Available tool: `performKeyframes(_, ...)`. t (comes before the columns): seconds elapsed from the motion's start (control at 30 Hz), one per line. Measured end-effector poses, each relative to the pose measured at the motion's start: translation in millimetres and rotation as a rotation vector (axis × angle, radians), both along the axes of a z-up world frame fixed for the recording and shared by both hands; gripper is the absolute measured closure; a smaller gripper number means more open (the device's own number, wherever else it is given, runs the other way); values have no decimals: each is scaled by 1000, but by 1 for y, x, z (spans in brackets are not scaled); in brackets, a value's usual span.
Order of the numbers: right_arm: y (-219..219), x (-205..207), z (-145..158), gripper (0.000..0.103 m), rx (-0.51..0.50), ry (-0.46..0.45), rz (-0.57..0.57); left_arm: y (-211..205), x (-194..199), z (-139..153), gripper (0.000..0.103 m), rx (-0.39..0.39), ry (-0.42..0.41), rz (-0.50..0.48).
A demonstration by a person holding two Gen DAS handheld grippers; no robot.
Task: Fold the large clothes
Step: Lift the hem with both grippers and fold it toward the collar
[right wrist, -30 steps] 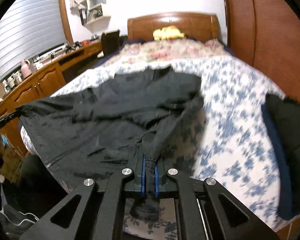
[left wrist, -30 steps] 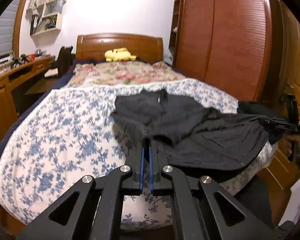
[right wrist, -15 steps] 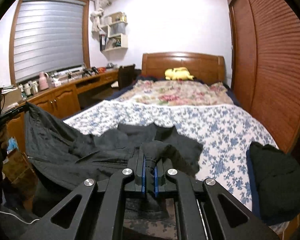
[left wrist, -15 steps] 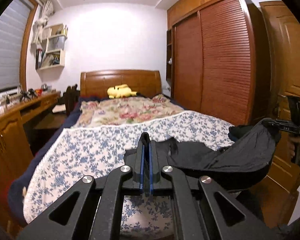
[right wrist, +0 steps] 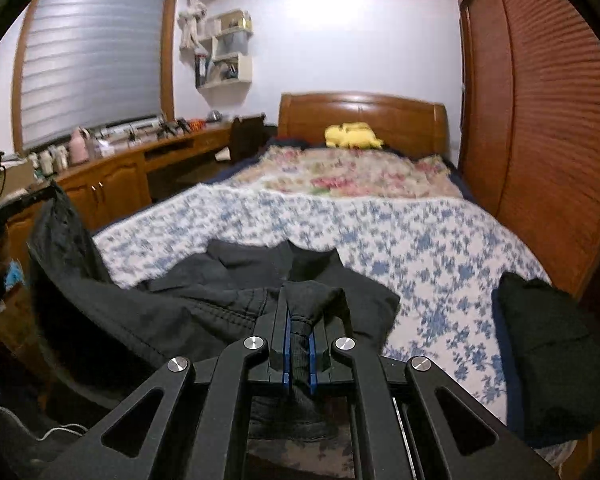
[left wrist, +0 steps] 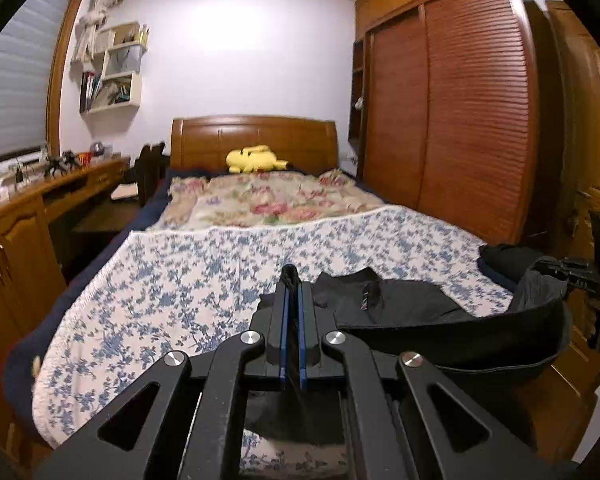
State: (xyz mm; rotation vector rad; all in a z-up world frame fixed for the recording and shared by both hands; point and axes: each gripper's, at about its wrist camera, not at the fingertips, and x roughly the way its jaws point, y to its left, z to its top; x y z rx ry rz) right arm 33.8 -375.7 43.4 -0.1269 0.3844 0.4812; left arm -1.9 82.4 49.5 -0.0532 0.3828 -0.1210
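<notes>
Both hands have come up since a second ago, when the black garment (left wrist: 452, 336) lay spread flat over the foot of the bed (left wrist: 204, 280); most of it now hangs off the bed's near edge between my two tools. Only its collar end rests on the blue-flowered quilt (right wrist: 428, 248), bunched in loose folds.

My left tongs (left wrist: 292, 280) are together on a thin edge of the black cloth, a dark tip of it showing above the blue pads. From there the hem runs in a slack band to the right, up to the right tongs (left wrist: 556, 270), seen at the edge of the left wrist view.

In the right wrist view the right tongs (right wrist: 298, 300) are clamped on a thick gathered bit of the same cloth, which bulges over the finger ends and drops down between them. The cloth sags leftward and climbs to the left tongs (right wrist: 50, 194) at the picture's left edge.

A second dark folded piece (right wrist: 552, 344) lies on the bed's right side, apart from the held one. A yellow plush toy (left wrist: 256, 159) sits by the headboard.
</notes>
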Motion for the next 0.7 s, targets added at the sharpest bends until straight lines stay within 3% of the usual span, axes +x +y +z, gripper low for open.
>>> performKeyframes(0.4,48,126,-47,97,14,76,-66,9,77,-44,99,-38,39,100)
performKeyframes(0.7,73,211,-75,97,-24,169,-78,-5,136,-66,99,-31,76,86)
